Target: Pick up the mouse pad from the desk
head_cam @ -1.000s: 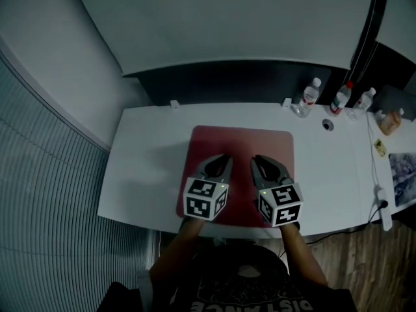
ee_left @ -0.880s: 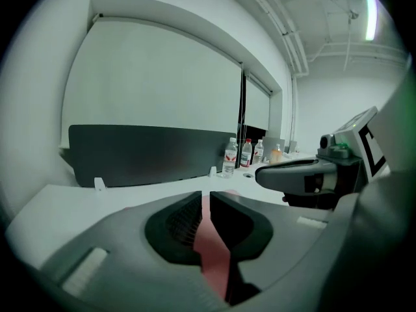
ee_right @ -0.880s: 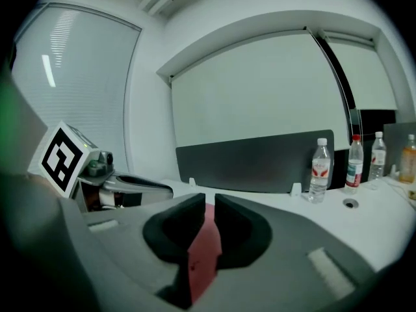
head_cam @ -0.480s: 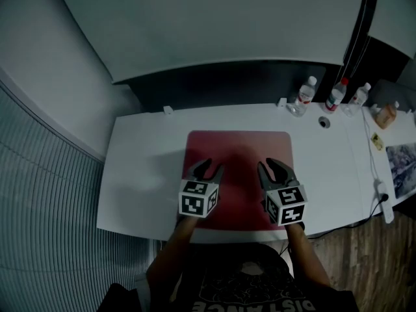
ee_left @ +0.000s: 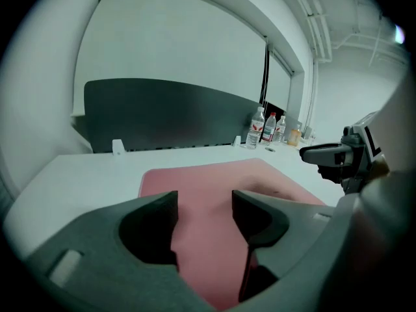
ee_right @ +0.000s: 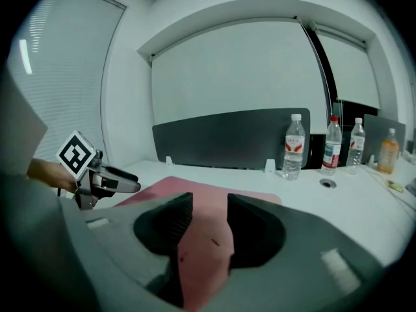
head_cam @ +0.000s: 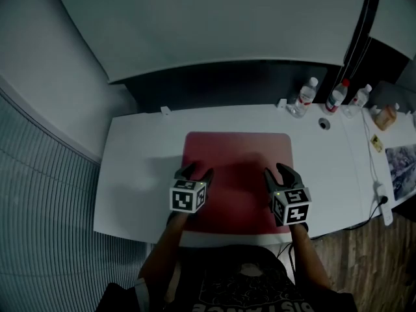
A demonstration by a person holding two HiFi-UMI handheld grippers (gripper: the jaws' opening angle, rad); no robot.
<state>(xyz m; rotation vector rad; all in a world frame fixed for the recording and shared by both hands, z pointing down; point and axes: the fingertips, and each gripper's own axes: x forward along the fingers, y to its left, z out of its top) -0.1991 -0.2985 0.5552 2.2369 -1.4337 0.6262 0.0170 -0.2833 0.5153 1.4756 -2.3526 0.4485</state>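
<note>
Over mouse pad point(head_cam: 237, 168), hand-held grippers point(head_cam: 196, 171) point(head_cam: 277, 171) agape

In the head view, the near corners of the mouse pad point(head_cam: 237, 174) lie under the left claw point(head_cam: 196, 172), the right claw point(head_cam: 278, 171) and their marker cubes, so whether either claw touches it cannot be told there. In each gripper view, the claw's own body covers the pad's near part. The desk point(head_cam: 143, 168) runs off the picture's right edge, which cuts off a printed sheet point(head_cam: 401, 168). The labels on the three bottles point(head_cam: 303, 97) are too small to read. The person's forearms point(head_cam: 166, 242) hide parts of the desk's front edge.
</note>
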